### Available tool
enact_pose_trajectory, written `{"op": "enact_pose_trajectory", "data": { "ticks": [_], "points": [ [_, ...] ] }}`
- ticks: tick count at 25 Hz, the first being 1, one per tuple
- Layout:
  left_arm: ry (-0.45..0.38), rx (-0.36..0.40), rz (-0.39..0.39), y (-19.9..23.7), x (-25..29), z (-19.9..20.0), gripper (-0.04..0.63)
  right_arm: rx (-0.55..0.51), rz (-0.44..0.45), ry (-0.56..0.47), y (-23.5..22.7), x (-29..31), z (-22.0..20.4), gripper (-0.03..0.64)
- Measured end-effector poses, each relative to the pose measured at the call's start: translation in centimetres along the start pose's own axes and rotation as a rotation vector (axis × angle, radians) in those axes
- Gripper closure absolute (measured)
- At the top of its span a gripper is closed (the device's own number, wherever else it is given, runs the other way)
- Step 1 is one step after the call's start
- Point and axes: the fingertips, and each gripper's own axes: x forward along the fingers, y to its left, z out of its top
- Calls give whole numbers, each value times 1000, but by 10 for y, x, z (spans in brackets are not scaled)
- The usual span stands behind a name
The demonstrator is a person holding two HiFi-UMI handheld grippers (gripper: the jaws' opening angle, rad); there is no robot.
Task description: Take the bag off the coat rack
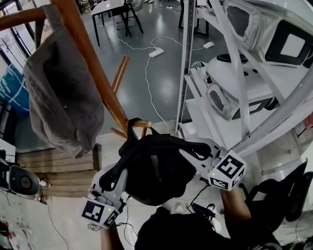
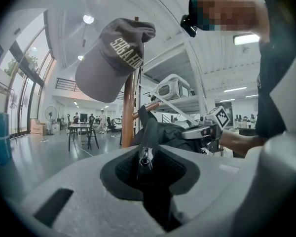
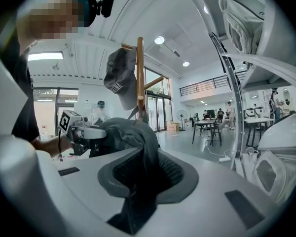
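Note:
A black bag (image 1: 156, 168) hangs low on the wooden coat rack (image 1: 88, 51), its strap looped over a short peg (image 1: 140, 123). My left gripper (image 1: 110, 177) is shut on the bag's left side; in the left gripper view the jaws (image 2: 147, 162) pinch a black strap with a zipper pull. My right gripper (image 1: 195, 151) is shut on the bag's right upper edge; in the right gripper view black fabric (image 3: 123, 132) fills the gap of the gripper (image 3: 140, 174). A grey cap (image 1: 62, 92) hangs from a higher peg.
A white shelf frame (image 1: 187, 51) stands close on the right, holding white robot shells (image 1: 261, 25). A power strip (image 1: 156, 52) and cable lie on the grey floor. Desks and chairs (image 1: 115, 9) stand far back. Wooden steps (image 1: 57, 165) are at left.

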Motion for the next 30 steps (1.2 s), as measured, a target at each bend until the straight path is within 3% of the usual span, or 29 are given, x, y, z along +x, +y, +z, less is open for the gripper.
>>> {"op": "enact_pose_trajectory", "data": {
  "ticks": [18, 30],
  "points": [
    [-63, 63, -10, -15, -3, 35, 515, -23, -23, -49, 6, -20, 25, 540],
    [-90, 96, -29, -52, -10, 52, 516, -51, -50, -90, 17, -62, 36, 540]
  ]
}}
